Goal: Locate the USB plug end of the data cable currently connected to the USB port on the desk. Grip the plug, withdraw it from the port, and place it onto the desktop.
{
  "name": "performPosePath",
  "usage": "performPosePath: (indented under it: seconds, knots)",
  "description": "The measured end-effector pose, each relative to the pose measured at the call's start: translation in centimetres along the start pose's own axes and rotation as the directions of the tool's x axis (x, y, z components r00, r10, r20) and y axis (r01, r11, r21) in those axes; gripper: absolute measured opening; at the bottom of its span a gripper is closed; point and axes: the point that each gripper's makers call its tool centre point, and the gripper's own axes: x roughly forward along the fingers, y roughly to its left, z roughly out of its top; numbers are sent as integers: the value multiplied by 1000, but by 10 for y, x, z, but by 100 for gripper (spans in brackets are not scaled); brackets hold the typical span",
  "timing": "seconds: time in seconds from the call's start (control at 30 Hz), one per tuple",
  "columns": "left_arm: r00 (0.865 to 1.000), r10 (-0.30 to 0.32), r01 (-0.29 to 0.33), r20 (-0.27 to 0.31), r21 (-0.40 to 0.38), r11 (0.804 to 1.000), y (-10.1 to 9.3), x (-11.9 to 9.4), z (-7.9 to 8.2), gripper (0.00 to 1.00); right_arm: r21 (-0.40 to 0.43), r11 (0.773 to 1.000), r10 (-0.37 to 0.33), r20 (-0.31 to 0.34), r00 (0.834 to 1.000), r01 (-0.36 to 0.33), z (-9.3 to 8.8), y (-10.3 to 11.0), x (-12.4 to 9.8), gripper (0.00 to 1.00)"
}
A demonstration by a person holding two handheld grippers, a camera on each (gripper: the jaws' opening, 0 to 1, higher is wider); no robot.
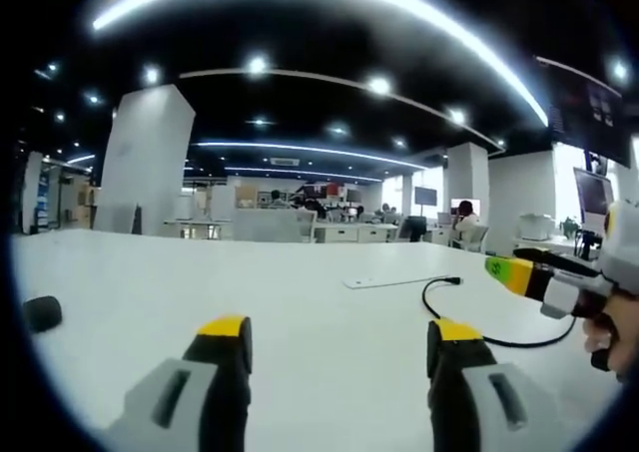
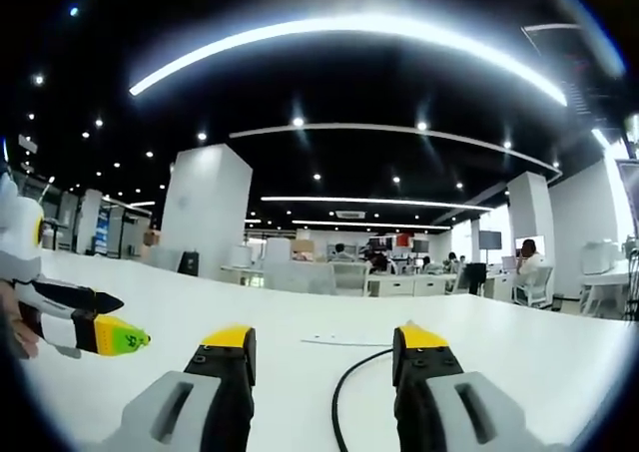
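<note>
Looks like a big open-plan office: dark ceiling (image 2: 399, 83) with spotlights and long light strips, white pillars (image 2: 205, 208), rows of desks (image 1: 344, 230) with monitors (image 1: 425, 196) and people sitting way back.

Grey grippers, black fingers (image 1: 228, 367) with yellow tips.

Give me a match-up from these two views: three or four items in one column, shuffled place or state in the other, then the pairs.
Items:
1. black cable
2. left gripper
3. small dark object
4. white desk

States:
A. jaws apart, nothing between them
B. carries everything listed
C. near the desk's left edge in the left gripper view
D. curves across the desk to a flat white plate

Pairs: 1-D, 2-A, 3-C, 4-B
</note>
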Motion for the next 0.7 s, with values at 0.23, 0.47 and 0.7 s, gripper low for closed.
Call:
performPosePath:
  seconds: [0.23,0.47,0.7]
  knots:
    - [1000,-14,14,-6,8,1000,-5,0,-1,71,22,1000,6,-9,1000,-6,-3,-1,1,56]
    - [1000,-8,8,-2,3,1000,-2,0,1,71,11,1000,4,-4,1000,-4,-2,0,1,56]
    - [1000,-6,6,0,8,1000,-2,1,1,71,17,1000,5,-2,1000,-5,-2,-1,1,56]
